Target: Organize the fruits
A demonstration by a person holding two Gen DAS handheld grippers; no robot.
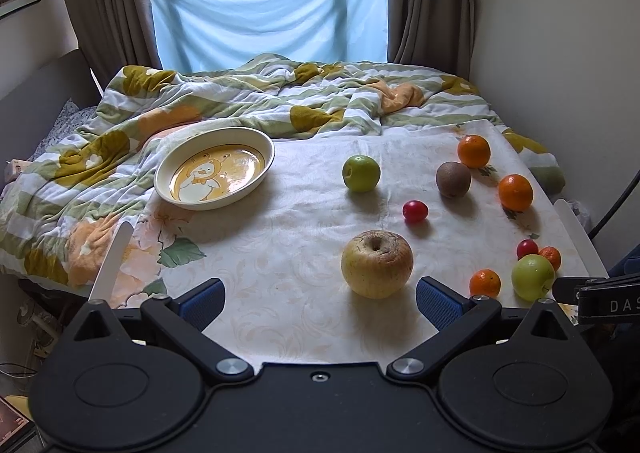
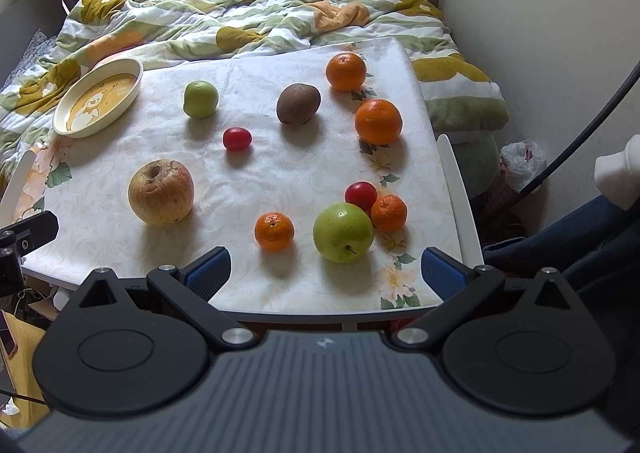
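From the left wrist, the left gripper (image 1: 320, 303) hangs wide open and holds nothing; the yellow apple (image 1: 376, 264) sits on the table (image 1: 280, 253) just ahead between its fingers, apart from both; the empty dish (image 1: 215, 168) lies at the far left corner. From the right wrist, the right gripper (image 2: 325, 273) is likewise spread wide and empty; the large green apple (image 2: 343, 232) lies just ahead, touching a red fruit (image 2: 360, 194) and a small mandarin (image 2: 389, 212); another mandarin (image 2: 274, 231) sits beside it.

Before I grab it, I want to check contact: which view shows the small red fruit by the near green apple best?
Right wrist: the small red fruit sits clearly touching the green apple. Left wrist shows it tiny at the edge.
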